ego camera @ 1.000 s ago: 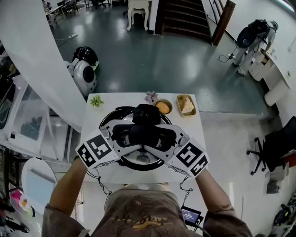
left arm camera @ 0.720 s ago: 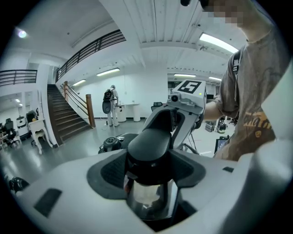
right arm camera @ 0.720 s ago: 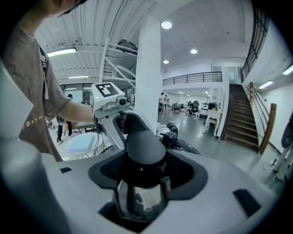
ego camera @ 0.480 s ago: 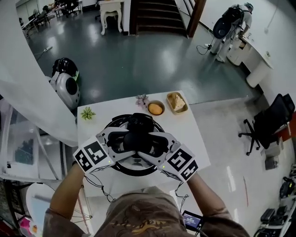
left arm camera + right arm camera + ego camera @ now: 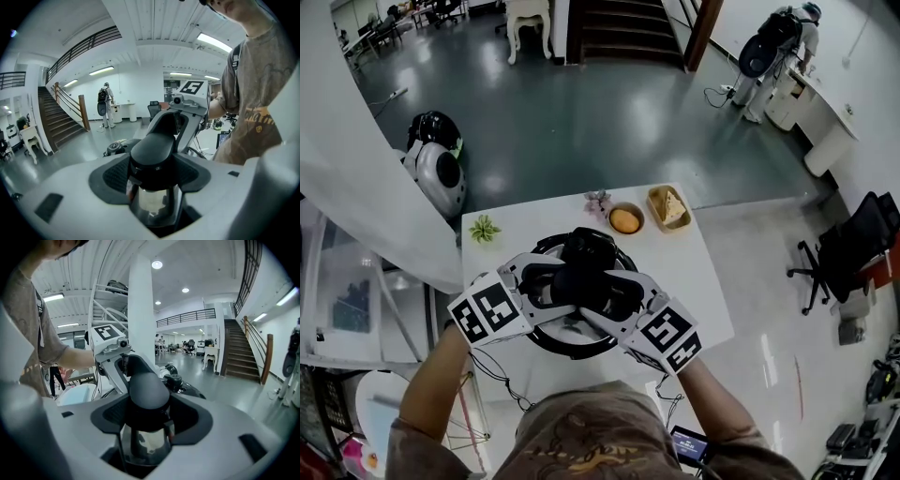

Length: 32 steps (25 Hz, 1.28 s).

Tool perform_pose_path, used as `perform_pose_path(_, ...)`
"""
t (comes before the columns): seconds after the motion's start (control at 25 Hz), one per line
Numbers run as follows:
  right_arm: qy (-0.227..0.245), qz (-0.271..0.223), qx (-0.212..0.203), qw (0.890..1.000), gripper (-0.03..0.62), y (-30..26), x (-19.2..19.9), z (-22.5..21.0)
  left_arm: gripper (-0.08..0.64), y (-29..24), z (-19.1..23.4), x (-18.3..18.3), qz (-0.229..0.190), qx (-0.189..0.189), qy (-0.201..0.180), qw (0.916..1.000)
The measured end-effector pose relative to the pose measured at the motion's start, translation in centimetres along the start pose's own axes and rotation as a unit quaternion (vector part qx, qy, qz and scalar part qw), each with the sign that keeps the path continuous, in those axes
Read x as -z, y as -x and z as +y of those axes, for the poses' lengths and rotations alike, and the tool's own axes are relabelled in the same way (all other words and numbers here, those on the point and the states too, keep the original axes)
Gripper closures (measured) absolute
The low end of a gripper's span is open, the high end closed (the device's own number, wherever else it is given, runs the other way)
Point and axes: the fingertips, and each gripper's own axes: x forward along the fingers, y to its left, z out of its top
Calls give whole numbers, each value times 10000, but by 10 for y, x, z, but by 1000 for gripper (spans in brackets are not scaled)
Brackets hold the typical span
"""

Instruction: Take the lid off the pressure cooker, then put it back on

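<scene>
In the head view, the pressure cooker (image 5: 572,351) is sitting on a white table (image 5: 698,286), and its lid (image 5: 572,325) is lying over the pot, though I cannot tell whether it is fully seated. The left gripper (image 5: 555,284) and the right gripper (image 5: 614,295) are reaching in from opposite sides and meeting at the black knob (image 5: 584,279) in the middle of the lid. A small plant (image 5: 484,228), a bowl (image 5: 625,219) with something orange in it and a basket (image 5: 668,207) are standing along the table's far edge, apart from the cooker. In the left gripper view, the knob is sitting between the jaws and the dark pads (image 5: 112,174) are pressing on its sides, so this gripper is clamping the knob. Shiny metal is showing just under the knob, and the other gripper is facing in from beyond it. In the right gripper view, the knob is filling the gap in the same way. The pads (image 5: 187,414) are bearing on both sides of it, so this gripper is grasping the knob too.
</scene>
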Motion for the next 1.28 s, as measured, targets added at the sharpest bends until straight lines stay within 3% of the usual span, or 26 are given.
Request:
perform_pose_path(0.84, -145, 20, 50, 9999, 325, -19, 3, -7, 285, -2, 15, 15, -116, 321, 65, 9994)
perform_pose_path(1.28, 113, 221, -94, 9996, 322, -24, -2, -4, 282, 4, 19, 20, -161, 323, 328, 9988)
